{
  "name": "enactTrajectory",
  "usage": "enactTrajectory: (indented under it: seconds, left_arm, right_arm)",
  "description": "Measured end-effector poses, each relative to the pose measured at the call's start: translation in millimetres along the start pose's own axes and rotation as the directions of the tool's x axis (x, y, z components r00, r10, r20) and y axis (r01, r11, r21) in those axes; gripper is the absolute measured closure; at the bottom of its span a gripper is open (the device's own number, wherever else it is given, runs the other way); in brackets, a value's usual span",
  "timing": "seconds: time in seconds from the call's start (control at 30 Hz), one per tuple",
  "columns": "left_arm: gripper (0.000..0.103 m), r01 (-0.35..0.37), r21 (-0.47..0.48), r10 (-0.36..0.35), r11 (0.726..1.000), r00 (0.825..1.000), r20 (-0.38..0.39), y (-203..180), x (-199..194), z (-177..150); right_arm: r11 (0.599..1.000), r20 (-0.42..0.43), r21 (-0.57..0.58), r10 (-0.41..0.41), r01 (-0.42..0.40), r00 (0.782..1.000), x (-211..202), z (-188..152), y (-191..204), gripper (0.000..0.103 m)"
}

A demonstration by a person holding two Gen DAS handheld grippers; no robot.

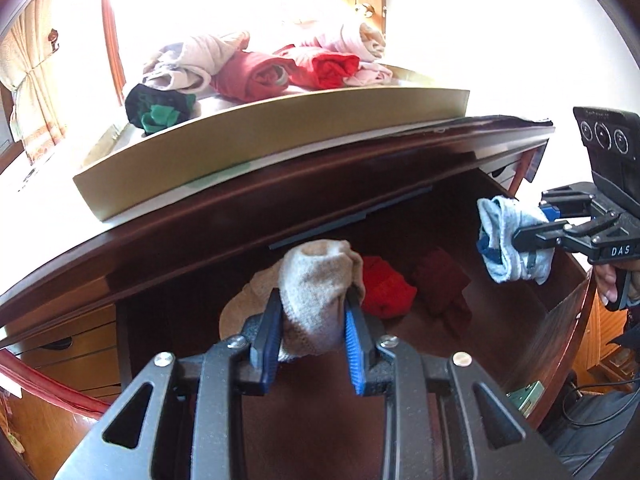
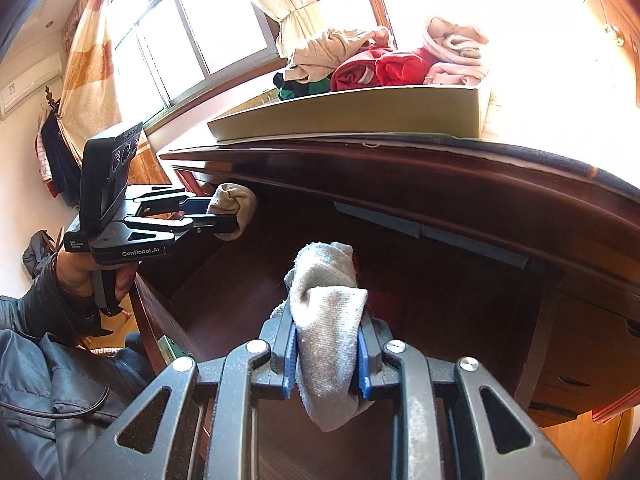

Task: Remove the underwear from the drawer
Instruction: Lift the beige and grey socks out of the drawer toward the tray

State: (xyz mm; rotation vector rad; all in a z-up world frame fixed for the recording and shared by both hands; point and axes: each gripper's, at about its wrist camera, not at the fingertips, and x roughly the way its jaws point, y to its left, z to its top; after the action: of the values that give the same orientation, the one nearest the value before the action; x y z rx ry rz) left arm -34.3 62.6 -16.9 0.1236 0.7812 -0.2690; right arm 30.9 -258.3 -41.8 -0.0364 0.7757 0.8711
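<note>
1. While both tongs hover above the open drawer (image 1: 560, 292), the left tongs (image 1: 314, 344) pinch a beige roll (image 1: 316, 280).
2. Right tongs (image 2: 326, 364) pinch a grey roll (image 2: 328, 312).
3. Next, I judge: lift both to the tray (image 1: 248, 152) above the drawer.

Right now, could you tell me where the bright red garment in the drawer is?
In the left wrist view, the red garment lies on the drawer floor, between the beige roll in the left gripper and a maroon piece.
</note>
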Motion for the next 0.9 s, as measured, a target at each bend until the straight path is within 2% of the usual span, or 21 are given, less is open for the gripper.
enactTrajectory:
  seconds: [0.47,0.9]
  left_arm:
    - [0.077,-0.032,-0.031,0.034,0.999,0.996,0.077,2,-8,-2]
    - [0.076,-0.056,-0.046,0.063,0.997,0.986,0.154,3,-18,-7]
  right_arm:
    - [1.0,0.076,-0.015,-0.016,0.017,0.997,-6,-1,2,0.077]
    - [0.998,0.189,-0.064,-0.015,0.027,0.982,-17,-6,6,0.077]
